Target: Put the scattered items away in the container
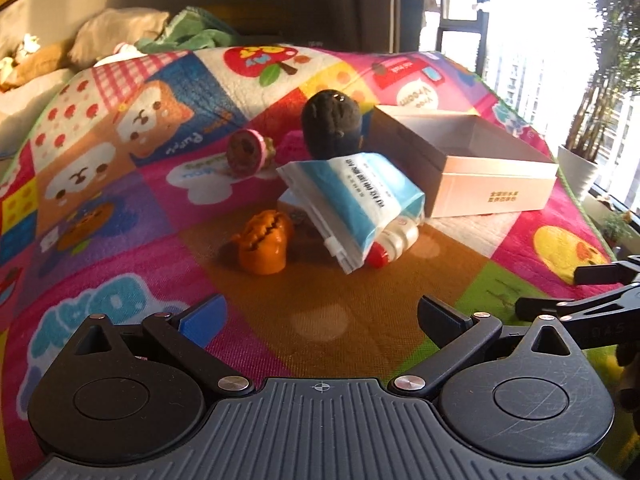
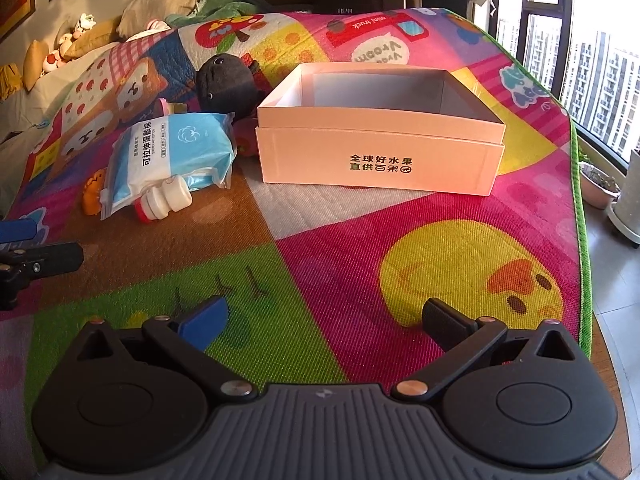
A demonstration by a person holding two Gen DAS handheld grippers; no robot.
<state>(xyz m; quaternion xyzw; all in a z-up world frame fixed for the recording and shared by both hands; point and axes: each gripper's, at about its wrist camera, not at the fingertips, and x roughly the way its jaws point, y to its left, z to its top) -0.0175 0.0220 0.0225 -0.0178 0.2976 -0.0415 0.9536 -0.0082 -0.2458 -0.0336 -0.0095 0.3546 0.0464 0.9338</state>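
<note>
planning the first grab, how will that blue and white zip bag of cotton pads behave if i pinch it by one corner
The zip bag looks soft and puffy, so it would probably sag and fold rather than stay flat. It likely weighs little for its bulk. It rests on the small white bottle, which looks round and may roll once the bag lifts.

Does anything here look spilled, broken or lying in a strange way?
Nothing looks spilled or broken. The blue pouch lies tilted, propped on the small white bottle, which lies on its side. The box stands upright with nothing visible inside.
</note>
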